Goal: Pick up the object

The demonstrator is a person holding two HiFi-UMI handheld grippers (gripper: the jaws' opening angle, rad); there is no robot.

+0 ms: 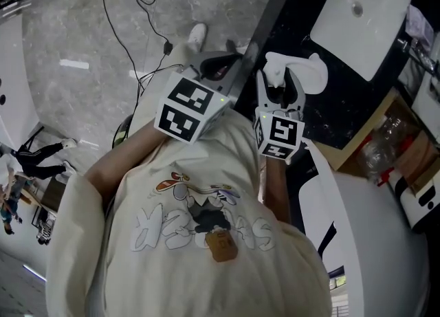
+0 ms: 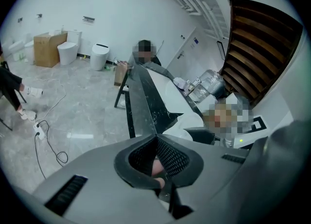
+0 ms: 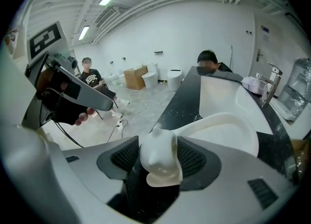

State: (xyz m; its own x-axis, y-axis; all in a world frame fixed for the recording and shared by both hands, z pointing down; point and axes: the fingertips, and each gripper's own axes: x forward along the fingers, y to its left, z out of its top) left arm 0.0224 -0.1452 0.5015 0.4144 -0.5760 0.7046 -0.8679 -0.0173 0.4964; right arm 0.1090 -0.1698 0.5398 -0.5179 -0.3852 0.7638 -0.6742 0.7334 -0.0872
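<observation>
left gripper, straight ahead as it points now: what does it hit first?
Likely the near end of the black counter, just past the left gripper tips. Depth is unclear from this view.

Saw a white basin [image 1: 361,16] sunk in the black table [image 1: 347,113], with a clear plastic bottle [image 1: 381,145] just beside that table. Noted a power strip [image 2: 39,127] on the grey marble floor [image 1: 82,34]. Spotted a brown carton [image 2: 48,49] and two white toilets [image 2: 99,55] along the far wall.
</observation>
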